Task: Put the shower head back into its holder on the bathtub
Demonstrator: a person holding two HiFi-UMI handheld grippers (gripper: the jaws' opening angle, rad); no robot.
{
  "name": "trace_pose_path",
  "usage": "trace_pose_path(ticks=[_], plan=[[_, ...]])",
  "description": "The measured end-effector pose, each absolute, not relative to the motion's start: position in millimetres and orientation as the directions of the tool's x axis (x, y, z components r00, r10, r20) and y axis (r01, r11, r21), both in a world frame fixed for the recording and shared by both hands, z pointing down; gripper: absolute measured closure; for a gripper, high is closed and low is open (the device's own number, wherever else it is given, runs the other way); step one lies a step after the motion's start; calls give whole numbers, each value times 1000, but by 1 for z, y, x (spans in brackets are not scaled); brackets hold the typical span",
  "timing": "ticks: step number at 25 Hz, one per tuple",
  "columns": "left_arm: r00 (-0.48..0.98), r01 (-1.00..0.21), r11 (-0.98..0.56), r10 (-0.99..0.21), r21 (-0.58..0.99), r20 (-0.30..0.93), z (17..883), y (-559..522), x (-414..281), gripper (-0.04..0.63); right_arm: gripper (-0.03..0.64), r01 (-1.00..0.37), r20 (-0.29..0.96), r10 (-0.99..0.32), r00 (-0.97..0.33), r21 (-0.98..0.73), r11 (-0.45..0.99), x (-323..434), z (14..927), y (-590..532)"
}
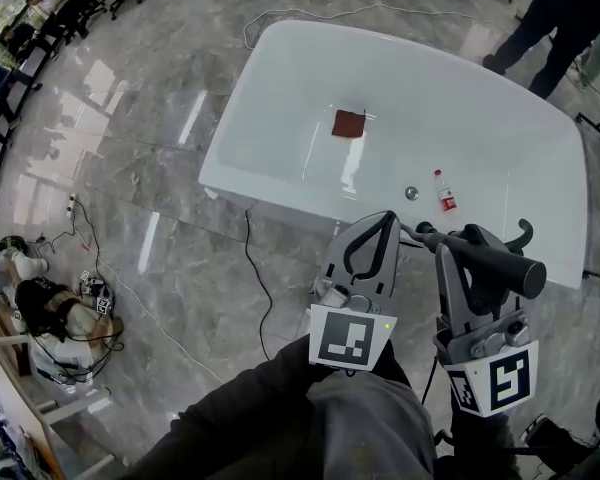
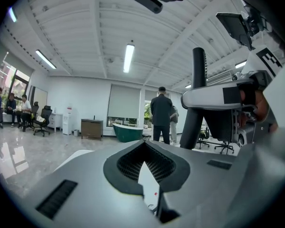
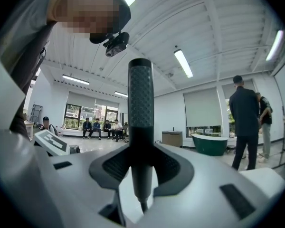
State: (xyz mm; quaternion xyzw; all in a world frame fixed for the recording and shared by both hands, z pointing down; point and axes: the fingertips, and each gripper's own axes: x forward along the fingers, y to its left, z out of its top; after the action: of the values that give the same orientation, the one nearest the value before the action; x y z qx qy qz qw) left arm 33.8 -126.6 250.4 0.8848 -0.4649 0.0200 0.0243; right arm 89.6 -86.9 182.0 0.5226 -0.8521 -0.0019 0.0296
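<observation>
The white bathtub (image 1: 280,88) lies ahead on the marble floor. My right gripper (image 1: 458,253) is shut on the black shower head (image 1: 495,265), which lies crosswise over the tub's near rim. In the right gripper view the shower head (image 3: 140,103) stands up between the pads of that gripper (image 3: 141,148). A black curved fitting (image 1: 523,232) rises from the rim just beyond it. My left gripper (image 1: 384,220) hovers to the left of the shower head, shut and holding nothing (image 2: 143,144). In the left gripper view the shower head (image 2: 198,65) shows at upper right.
Inside the tub lie a red cloth (image 1: 349,123), a small bottle (image 1: 445,190) and the drain (image 1: 411,193). A black cable (image 1: 260,288) runs across the floor to the tub. A person (image 1: 550,18) stands behind the tub's far right corner. Gear (image 1: 50,313) is piled at left.
</observation>
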Motion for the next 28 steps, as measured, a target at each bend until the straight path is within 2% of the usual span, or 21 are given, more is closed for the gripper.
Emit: trace_pose_path(ticks=[14, 28], plan=[[508, -860, -510, -856, -4, 98, 264, -162, 53, 592, 479, -840, 89, -836, -541, -11, 542, 107, 210, -115], [625, -779, -626, -773, 37, 107, 316, -196, 39, 592, 479, -927, 116, -922, -371, 18, 375, 92, 265, -144]])
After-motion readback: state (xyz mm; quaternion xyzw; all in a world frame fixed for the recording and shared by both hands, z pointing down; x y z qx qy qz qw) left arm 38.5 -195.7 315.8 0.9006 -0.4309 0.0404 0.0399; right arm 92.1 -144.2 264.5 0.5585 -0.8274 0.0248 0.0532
